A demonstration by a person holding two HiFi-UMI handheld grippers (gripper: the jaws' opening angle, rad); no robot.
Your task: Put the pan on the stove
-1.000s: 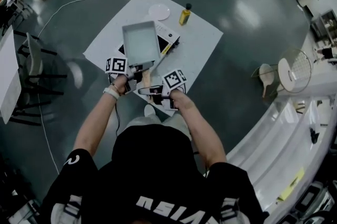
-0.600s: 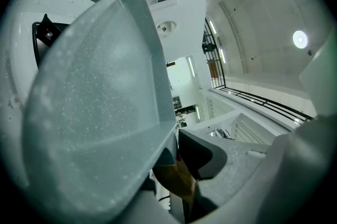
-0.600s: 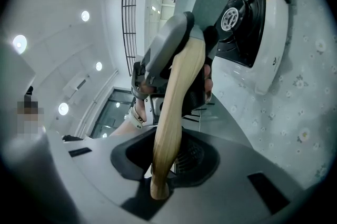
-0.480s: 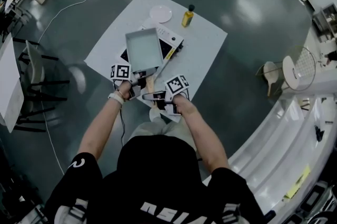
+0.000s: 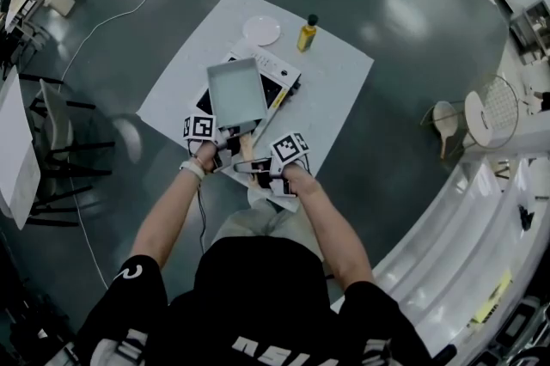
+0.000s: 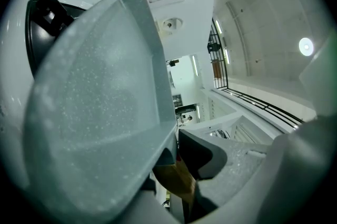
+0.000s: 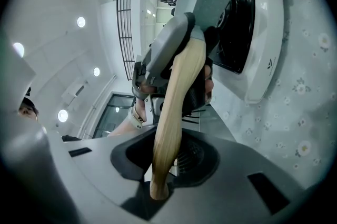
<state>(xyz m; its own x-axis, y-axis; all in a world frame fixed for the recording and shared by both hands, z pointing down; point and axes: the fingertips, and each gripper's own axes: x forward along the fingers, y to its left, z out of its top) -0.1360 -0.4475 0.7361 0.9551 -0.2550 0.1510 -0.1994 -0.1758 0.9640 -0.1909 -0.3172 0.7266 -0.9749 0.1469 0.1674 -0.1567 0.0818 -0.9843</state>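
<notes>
Over the middle of the desk (image 5: 337, 102), the person is holding a square grey pan (image 5: 235, 91) above the portable stove (image 5: 273, 66), with the pan's body covering most of the black cooking top. I cannot tell whether its base is touching the glass or hanging just clear of it.

Both tools are sharing the load. The right claw (image 7: 163, 165) is clamping the butt end of the wooden handle (image 7: 176, 102), jaws drawn in close on the wood. The left claw (image 5: 225, 136) is gripping further forward, with its jaws standing wide where the handle joins the pan's near wall.

Toward the desk's far corner a white plate (image 5: 260, 30) is lying just beyond the stove. A yellow bottle (image 5: 305, 33) is standing upright by the far right edge. Both are sitting clear of the pan.

The pan is looking stiff and fairly weighty, probably coated metal, with its mass well ahead of the handle. Held by the handle end alone, it would likely be dipping at the front. The bare wood is offering the surest hold, while the smooth, sloping walls seem slippery to pinch. I would say it needs lowering flat and softly, since the glass top is the fragile part.
</notes>
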